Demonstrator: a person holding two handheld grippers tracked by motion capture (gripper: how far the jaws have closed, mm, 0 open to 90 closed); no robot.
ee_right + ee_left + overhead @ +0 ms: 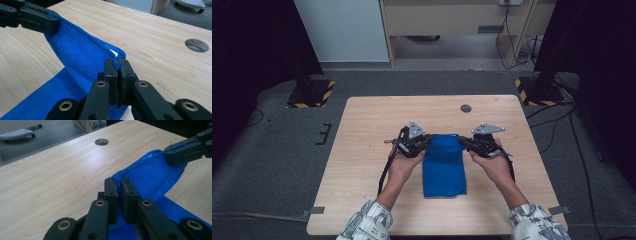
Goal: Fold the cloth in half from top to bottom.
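A blue cloth (444, 167) lies lengthwise on the wooden table (362, 145), its far edge lifted off the surface. My left gripper (424, 142) is shut on the far left corner of that edge, and the blue cloth (150, 175) runs from between its jaws across to the other gripper. My right gripper (464, 142) is shut on the far right corner; in the right gripper view the blue cloth (80, 55) stretches from its pads (111, 72) to the left gripper's jaws at upper left. The near end of the cloth rests flat on the table.
A round cable hole (466, 108) sits in the table top beyond the cloth. Black stands with yellow-striped bases (312, 92) flank the table's far corners on the grey carpet. Cables trail on the floor at the right.
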